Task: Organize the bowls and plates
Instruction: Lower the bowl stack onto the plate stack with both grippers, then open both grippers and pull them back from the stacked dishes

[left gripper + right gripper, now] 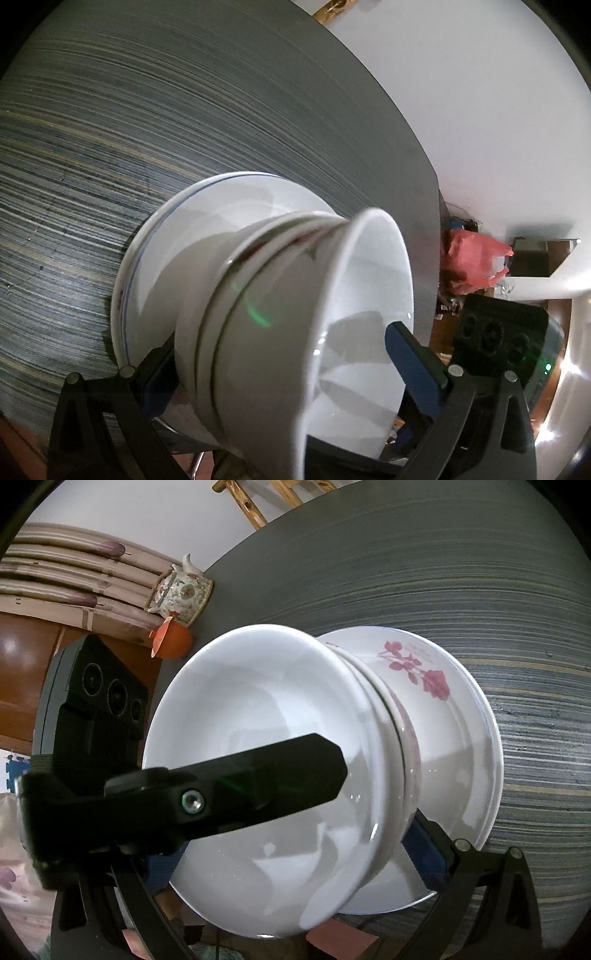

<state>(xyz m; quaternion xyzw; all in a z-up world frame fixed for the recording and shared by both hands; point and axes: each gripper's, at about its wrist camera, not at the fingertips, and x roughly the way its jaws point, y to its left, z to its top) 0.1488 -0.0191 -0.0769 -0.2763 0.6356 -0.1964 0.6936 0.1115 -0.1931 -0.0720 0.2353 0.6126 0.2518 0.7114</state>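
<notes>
A stack of white bowls [258, 332] sits on a white plate with a blue rim line [155, 266] on the grey streaked table [147, 129]. My left gripper [277, 354] spans the stack: one blue-padded finger [410, 365] is inside the top bowl [365, 295], the other is outside by the plate. In the right wrist view the same stack [384, 746] stands on a plate with a pink flower [436, 679]. My right gripper [295, 834] straddles it too, and the left gripper's black finger [258, 779] reaches into the top bowl [258, 716].
A floral teapot [181, 590] and an orange bowl [173, 640] stand at the table's far edge. A red plastic bag [472, 258] lies beyond the table. The other gripper's black body [495, 339] is close on the right. A wooden chair [258, 502] stands behind.
</notes>
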